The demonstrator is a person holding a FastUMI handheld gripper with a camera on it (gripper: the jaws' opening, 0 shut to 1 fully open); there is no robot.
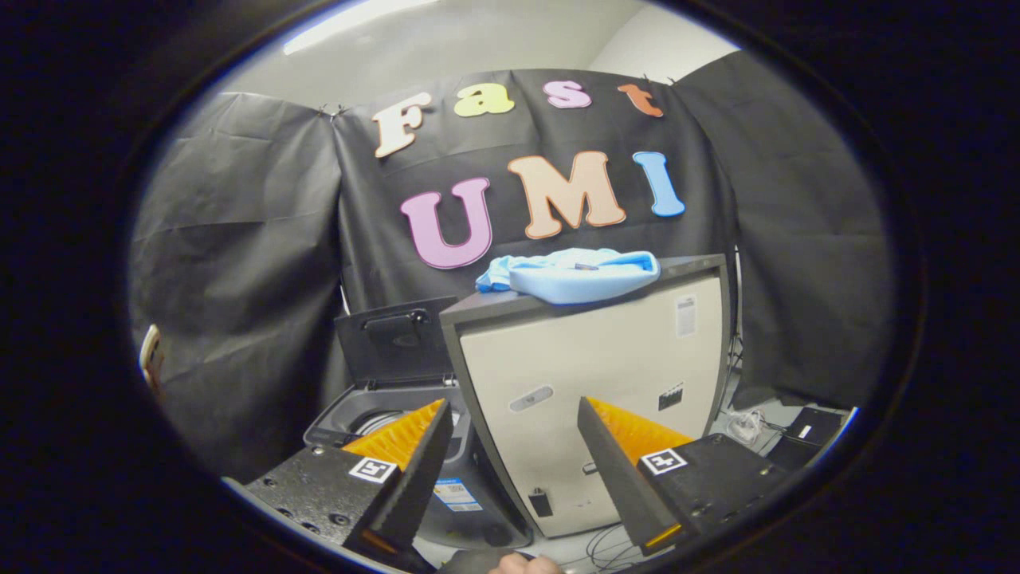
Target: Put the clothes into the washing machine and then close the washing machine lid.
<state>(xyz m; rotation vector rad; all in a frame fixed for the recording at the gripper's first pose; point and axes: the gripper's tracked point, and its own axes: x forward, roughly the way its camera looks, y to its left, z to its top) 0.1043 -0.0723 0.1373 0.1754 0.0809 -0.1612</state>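
Observation:
A light blue garment [572, 275] lies bunched on the dark top of a tall beige cabinet [606, 375], well beyond my fingers. Left of that cabinet and lower stands the washing machine [382, 414], its dark lid [396, 341] raised upright and the round tub opening showing below it. My gripper [516, 416] is open, with nothing between its fingers; the gap frames the cabinet's front. The left finger overlaps the washer's rim.
Black cloth walls close the booth behind and on both sides. Cables and a small dark box [805, 434] lie on the floor right of the cabinet. A hand [526, 564] shows just below the fingers.

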